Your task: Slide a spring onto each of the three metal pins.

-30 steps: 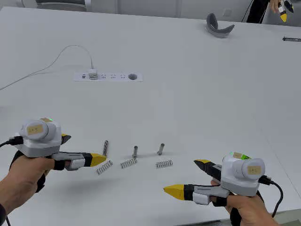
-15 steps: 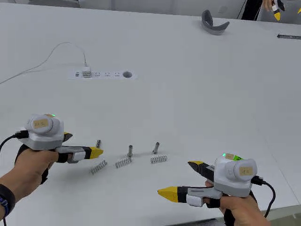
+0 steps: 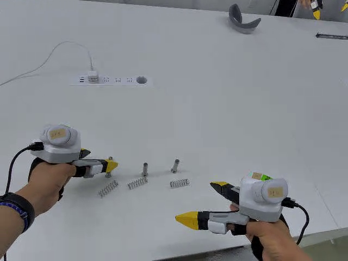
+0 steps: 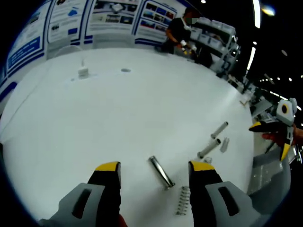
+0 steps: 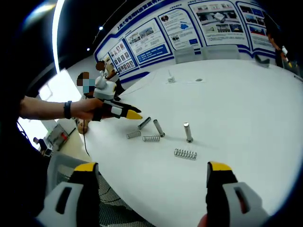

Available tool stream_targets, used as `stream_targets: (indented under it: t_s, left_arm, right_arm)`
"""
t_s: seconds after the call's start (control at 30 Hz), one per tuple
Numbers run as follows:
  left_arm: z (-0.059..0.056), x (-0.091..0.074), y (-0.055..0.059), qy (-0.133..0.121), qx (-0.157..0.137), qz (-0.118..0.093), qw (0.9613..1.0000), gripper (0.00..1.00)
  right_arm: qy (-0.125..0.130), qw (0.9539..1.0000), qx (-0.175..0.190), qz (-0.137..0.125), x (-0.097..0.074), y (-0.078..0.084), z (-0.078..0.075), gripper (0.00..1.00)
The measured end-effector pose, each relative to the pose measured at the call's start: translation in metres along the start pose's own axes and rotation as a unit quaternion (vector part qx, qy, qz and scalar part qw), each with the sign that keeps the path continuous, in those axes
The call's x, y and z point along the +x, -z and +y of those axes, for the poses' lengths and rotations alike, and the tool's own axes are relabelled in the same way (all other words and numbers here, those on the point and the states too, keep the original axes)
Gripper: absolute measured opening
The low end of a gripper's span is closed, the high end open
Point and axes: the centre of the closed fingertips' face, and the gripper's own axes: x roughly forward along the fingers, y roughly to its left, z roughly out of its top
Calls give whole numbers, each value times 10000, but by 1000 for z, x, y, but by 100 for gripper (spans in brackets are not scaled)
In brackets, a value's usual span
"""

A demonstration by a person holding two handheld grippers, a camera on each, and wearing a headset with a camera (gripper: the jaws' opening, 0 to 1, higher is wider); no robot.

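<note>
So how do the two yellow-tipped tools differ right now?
The left tool is up at the leftmost pin, which lines up between its jaws; the right tool is held back, near the front edge of the table. The right tool's jaws look spread wider than the left tool's. Both are open and hold nothing.

- I can make out no word, number or brand for certain.
- The left tan sticker [image 3: 57,133], on top of my left gripper [image 3: 99,160], has a mark too small to read.
- The right tan sticker [image 3: 275,191], on my right gripper [image 3: 202,202], is just as unreadable.
- The wall posters [image 5: 189,23] with blue headings have print too blurred to read.
</note>
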Motion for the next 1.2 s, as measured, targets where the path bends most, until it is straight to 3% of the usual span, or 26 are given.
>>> stream_targets:
  t_s: [0.27, 0.67, 0.8, 0.87, 1.0, 1.2]
  left_arm:
    - [1, 14, 6, -112, -209, 113, 9997, 42]
    - [1, 23, 10, -349, -411, 247, 9982, 20]
    - [1, 25, 11, -454, -312, 342, 9979, 16]
    - [4, 24, 14, -559, -76, 467, 9973, 12]
    - [4, 22, 16, -533, -45, 501, 9973, 10]
    - [10, 16, 20, -618, 324, 731, 9949, 9]
  right_arm:
    - [17, 10000, 24, 31, -1, 2, -3, 95]
    - [37, 9999, 86, 82, -3, 6, -5, 95]
    - [27, 9999, 97, 86, -2, 7, -5, 95]
    - [15, 9999, 87, 90, -2, 6, -4, 95]
    - [15, 9999, 75, 90, -1, 5, -4, 95]
    - [28, 9999, 58, 100, -2, 5, -5, 95]
